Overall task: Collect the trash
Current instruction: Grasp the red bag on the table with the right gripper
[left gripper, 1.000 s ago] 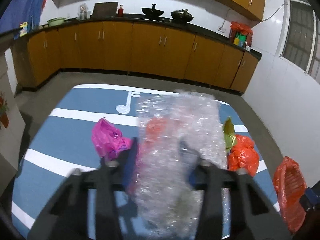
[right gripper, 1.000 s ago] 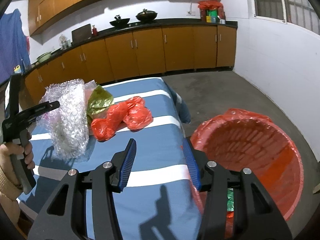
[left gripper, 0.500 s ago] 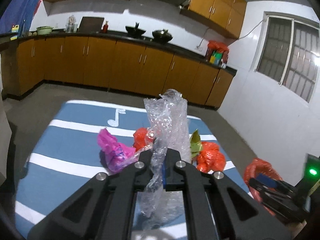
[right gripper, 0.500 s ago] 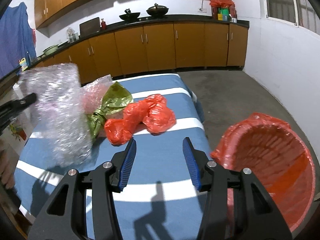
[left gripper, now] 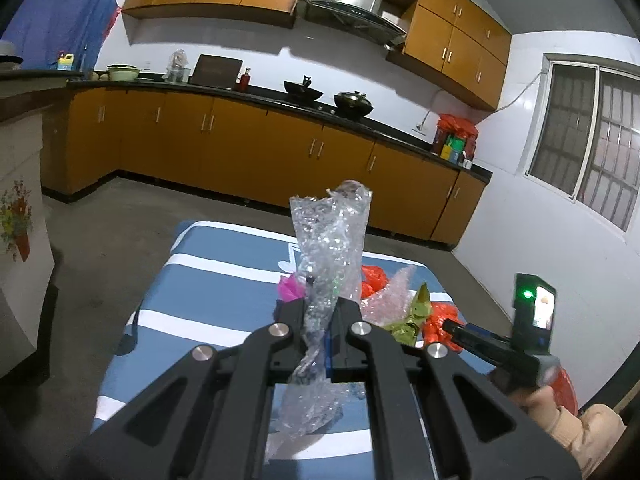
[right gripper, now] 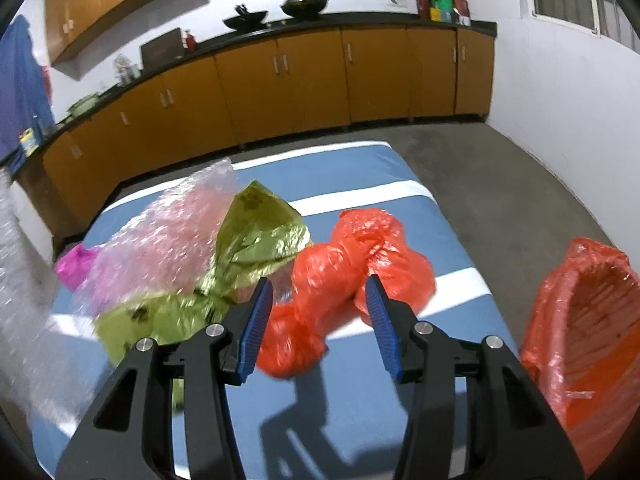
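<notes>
Left wrist view shows the left gripper [left gripper: 326, 330] clamped tight on a strip of clear bubble wrap [left gripper: 328, 248], which stands up out of the jaws and also trails down below them, lifted clear of the blue striped counter [left gripper: 188, 304]. That piece looks ready to be carried off; the step in hand for this arm is the haul to the bin.

Right wrist view shows the right gripper [right gripper: 318, 318] spread wide and holding nothing, its blue pads on either side of an orange plastic bag [right gripper: 352, 268] that lies crumpled on the counter. Whether the pads touch the bag I cannot tell, as the picture is blurred. Just left of the bag sit a green foil wrapper [right gripper: 256, 236] and a sheet of pink bubble wrap [right gripper: 168, 236], with a magenta bag [right gripper: 74, 264] beyond. The red-lined bin [right gripper: 592, 332] stands off the counter's right edge, near the bag.

I judge the next move for the right gripper is to settle over the bag and pinch it at a thick fold, since thin film slips easily. The left one must then swing its load right, over the bin's rim, before letting go.
</notes>
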The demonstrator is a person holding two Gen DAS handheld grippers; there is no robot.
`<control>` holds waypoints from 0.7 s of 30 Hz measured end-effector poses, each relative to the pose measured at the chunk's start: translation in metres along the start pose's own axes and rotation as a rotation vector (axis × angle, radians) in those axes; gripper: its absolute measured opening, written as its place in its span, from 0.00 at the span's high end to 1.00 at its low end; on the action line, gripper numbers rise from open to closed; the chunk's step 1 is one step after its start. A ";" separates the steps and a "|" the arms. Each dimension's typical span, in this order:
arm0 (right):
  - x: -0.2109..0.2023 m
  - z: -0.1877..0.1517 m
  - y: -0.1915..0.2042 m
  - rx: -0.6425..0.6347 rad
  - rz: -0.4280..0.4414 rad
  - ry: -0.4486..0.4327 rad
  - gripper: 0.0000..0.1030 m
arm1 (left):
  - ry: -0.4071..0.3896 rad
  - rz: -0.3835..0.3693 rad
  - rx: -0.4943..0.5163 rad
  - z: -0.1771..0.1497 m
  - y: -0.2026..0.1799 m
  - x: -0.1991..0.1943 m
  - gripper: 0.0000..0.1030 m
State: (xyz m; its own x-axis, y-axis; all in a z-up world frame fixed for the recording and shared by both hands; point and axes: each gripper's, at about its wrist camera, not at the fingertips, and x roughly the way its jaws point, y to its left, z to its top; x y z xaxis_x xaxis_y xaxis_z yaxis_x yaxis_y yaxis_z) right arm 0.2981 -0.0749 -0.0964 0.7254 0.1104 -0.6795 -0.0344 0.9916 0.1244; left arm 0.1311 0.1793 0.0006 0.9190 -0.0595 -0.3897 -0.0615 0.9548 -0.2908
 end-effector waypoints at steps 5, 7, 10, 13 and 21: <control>0.028 -0.008 -0.001 0.000 -0.032 0.106 0.67 | 0.007 -0.003 -0.014 -0.001 0.001 0.001 0.96; 0.027 -0.015 -0.005 -0.009 -0.029 0.123 0.78 | 0.011 -0.010 -0.017 0.000 0.001 0.003 0.96; 0.011 -0.026 -0.012 -0.036 -0.024 0.107 0.86 | 0.016 -0.026 -0.015 0.000 -0.002 0.005 0.96; -0.011 -0.037 -0.025 -0.028 0.009 0.093 0.88 | 0.020 -0.047 -0.015 -0.001 -0.008 0.004 0.96; -0.075 -0.054 -0.054 -0.002 0.058 0.020 0.88 | 0.035 -0.109 0.005 -0.007 -0.033 -0.001 0.96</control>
State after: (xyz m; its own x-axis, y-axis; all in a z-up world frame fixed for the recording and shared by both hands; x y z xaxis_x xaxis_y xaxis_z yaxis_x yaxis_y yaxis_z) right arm 0.2079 -0.1327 -0.0912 0.7080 0.1688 -0.6857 -0.0772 0.9837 0.1625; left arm 0.1295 0.1458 0.0041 0.9058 -0.1733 -0.3867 0.0400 0.9435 -0.3291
